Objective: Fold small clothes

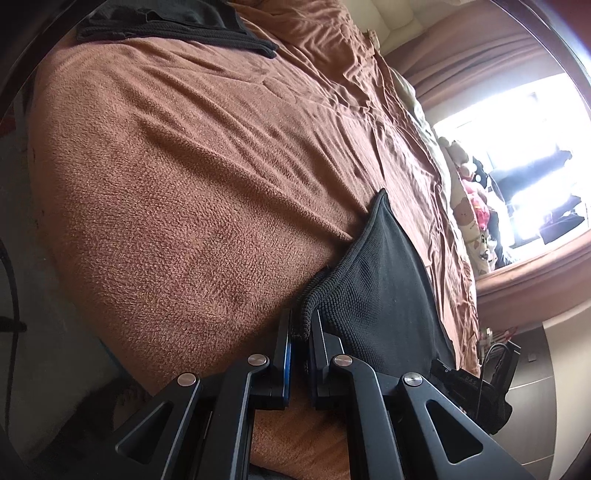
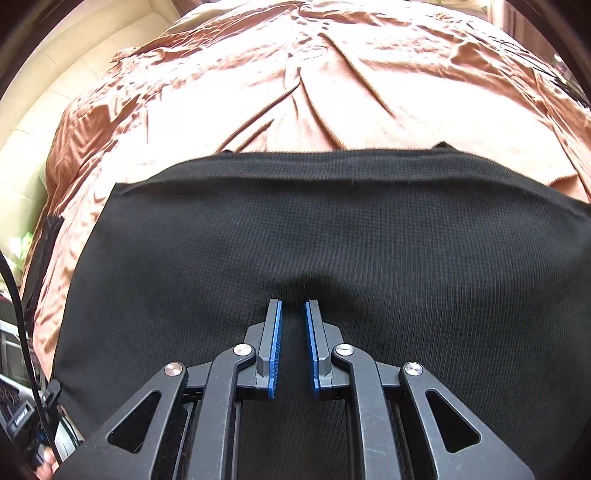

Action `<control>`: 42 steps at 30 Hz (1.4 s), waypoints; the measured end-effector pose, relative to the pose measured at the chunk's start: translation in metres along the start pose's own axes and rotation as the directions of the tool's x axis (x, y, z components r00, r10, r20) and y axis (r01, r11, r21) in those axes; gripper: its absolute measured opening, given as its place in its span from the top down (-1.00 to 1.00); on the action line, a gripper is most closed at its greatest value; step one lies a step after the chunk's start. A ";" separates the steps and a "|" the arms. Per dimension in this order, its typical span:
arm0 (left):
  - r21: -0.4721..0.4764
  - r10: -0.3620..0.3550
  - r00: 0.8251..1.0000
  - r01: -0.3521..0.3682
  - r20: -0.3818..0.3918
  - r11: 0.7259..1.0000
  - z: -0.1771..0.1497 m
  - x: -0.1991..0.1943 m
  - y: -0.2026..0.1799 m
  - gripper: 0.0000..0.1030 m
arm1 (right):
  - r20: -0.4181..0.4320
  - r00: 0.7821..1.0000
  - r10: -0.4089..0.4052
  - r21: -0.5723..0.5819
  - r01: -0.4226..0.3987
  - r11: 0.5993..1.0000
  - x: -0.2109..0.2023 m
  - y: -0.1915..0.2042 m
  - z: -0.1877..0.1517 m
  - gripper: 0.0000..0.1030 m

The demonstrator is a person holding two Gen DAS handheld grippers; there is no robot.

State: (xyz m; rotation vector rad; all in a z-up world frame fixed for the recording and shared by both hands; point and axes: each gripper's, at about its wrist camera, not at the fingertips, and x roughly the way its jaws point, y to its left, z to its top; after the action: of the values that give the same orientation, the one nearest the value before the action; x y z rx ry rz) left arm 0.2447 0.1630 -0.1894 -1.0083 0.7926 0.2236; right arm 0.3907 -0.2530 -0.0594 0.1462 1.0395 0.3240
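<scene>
The left gripper (image 1: 301,325) has its jaws clenched on a thick ribbed edge of the black knit garment (image 1: 384,291), which rises from the pinch as a taut fold and drapes to the right over the brown blanket (image 1: 177,177) covering the bed. In the right wrist view the same garment (image 2: 332,229) spreads wide and flat across the blanket (image 2: 314,85), its hemmed far edge running straight across. The right gripper (image 2: 293,314) hovers low over the cloth with its jaws drawn nearly together; nothing shows between the blue pads (image 2: 275,347), though whether the tips touch the fabric is hard to tell. Another dark folded piece (image 1: 177,26) lies at the far end of the bed, well apart.
</scene>
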 end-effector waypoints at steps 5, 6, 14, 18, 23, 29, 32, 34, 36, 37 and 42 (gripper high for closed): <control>0.005 0.015 1.000 -0.015 0.000 1.000 -0.002 0.002 0.001 0.87 | 0.008 1.000 -0.003 0.009 0.003 1.000 0.005 -0.005 0.012 0.81; 0.005 0.017 1.000 -0.017 -0.003 1.000 -0.002 0.003 0.002 0.87 | 0.009 1.000 -0.003 0.011 0.003 1.000 0.006 -0.006 0.015 0.81; 0.000 0.025 1.000 -0.025 -0.008 1.000 -0.004 0.002 0.002 0.87 | 0.022 1.000 -0.005 0.054 0.004 0.999 0.019 -0.019 0.036 0.88; 0.012 0.044 0.999 -0.044 -0.014 0.999 -0.005 0.003 0.002 0.87 | 0.028 1.000 -0.006 0.083 0.004 0.997 0.024 -0.022 0.043 0.88; 0.020 0.048 0.999 -0.048 -0.021 0.999 -0.004 0.005 -0.001 0.87 | 0.035 0.999 -0.022 0.086 0.019 0.996 0.030 -0.019 0.054 0.88; 0.025 0.046 0.999 -0.045 -0.019 0.999 -0.003 0.001 -0.004 0.87 | 0.065 0.998 0.002 0.104 -0.008 0.995 0.010 -0.018 0.060 0.87; 0.044 0.028 1.000 -0.028 -0.002 0.999 0.000 -0.006 -0.012 0.87 | 0.082 0.996 0.028 0.082 -0.035 0.996 -0.011 -0.015 0.043 0.87; 0.058 0.009 1.000 -0.009 0.006 0.998 0.002 -0.011 -0.020 0.87 | 0.084 0.995 0.054 0.069 -0.060 0.996 -0.023 -0.013 0.030 0.86; 0.074 -0.011 1.000 0.011 0.010 0.997 0.003 -0.015 -0.027 0.87 | 0.084 0.993 0.079 0.056 -0.084 0.995 -0.034 -0.012 0.013 0.80; 0.082 -0.020 1.000 0.019 0.012 0.996 0.004 -0.017 -0.030 0.87 | 0.082 0.993 0.088 0.048 -0.092 0.995 -0.037 -0.012 0.005 0.80; 0.116 -0.064 0.998 0.063 0.007 0.991 0.008 -0.024 -0.046 0.87 | 0.048 0.991 0.124 0.036 -0.126 0.991 -0.052 -0.017 -0.028 0.80</control>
State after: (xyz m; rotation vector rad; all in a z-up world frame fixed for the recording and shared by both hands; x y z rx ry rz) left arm 0.2552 0.1496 -0.1398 -0.9211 0.7545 0.1269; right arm 0.3463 -0.2876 -0.0356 0.2535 0.9938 0.4125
